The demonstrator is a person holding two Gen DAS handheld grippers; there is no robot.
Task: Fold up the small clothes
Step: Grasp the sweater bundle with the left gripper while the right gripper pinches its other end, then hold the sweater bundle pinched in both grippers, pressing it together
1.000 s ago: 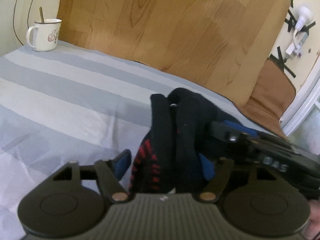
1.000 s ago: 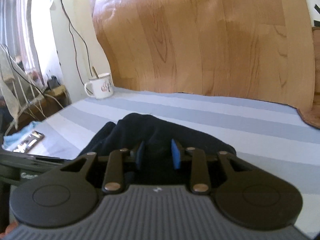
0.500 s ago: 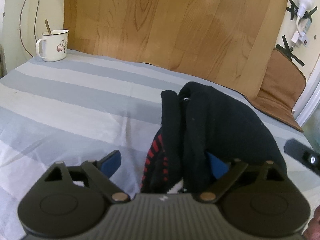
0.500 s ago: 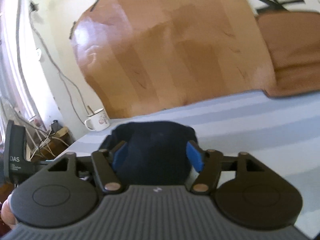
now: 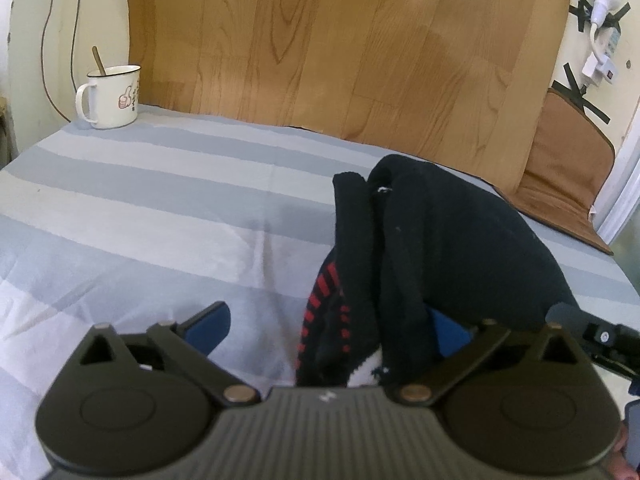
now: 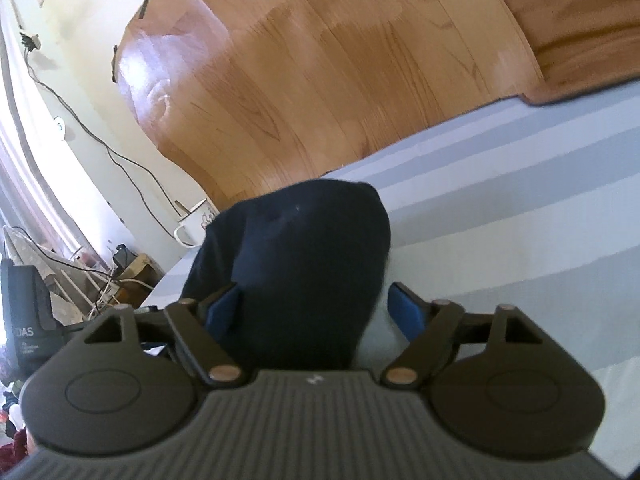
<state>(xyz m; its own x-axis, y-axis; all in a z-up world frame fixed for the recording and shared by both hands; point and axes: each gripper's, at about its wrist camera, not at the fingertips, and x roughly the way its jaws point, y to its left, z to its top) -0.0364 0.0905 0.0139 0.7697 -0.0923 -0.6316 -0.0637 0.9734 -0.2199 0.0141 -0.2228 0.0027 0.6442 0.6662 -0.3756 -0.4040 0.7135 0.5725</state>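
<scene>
Left gripper (image 5: 326, 326) jaws opening, spread wide – bunched black sock (image 5: 432, 256) with red stripes sits between them on the striped surface (image 5: 160, 200). Right gripper (image 6: 316, 308) also opening, sock loose between the pads. Enamel mug (image 5: 110, 96) at far edge.

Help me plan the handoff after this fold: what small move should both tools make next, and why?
Probably draw both back clear of the dark garment. It lies bundled on the striped sheet, and the left tool and right tool are opening around it with no pad pressing the cloth, so it looks released.
</scene>
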